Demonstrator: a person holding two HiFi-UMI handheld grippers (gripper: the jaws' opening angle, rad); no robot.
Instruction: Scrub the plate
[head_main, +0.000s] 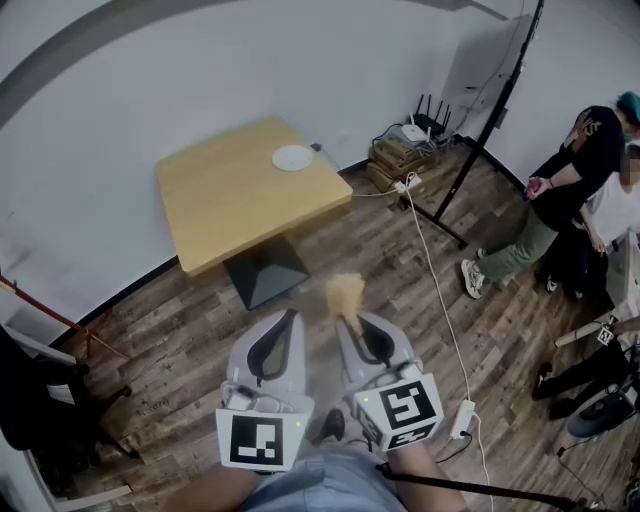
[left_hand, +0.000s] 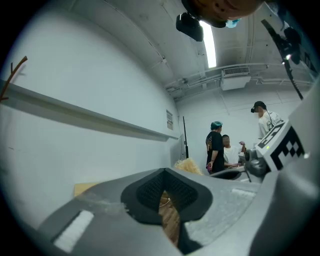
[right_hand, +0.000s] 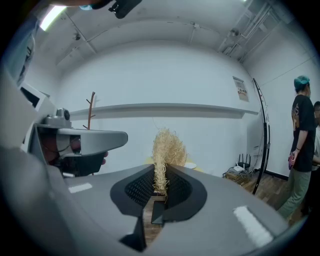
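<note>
A small white plate (head_main: 293, 158) lies near the far edge of a square wooden table (head_main: 230, 200) by the wall, well ahead of both grippers. My right gripper (head_main: 351, 322) is held over the wood floor, shut on a straw-coloured fibre scrubber (head_main: 345, 293) that sticks out past its tips. In the right gripper view the scrubber (right_hand: 167, 149) rises from between the pads, with the plate (right_hand: 190, 165) small behind it. My left gripper (head_main: 287, 322) is alongside, shut with nothing between its pads (left_hand: 150, 192). The scrubber (left_hand: 189, 165) shows beyond it.
A black pedestal base (head_main: 262, 272) sits under the table. A white cable (head_main: 440, 290) runs across the floor to a power strip (head_main: 463, 418). A black stand pole (head_main: 480, 130) leans at the right; people (head_main: 560, 210) stand and sit there. Routers (head_main: 415, 130) sit by the wall.
</note>
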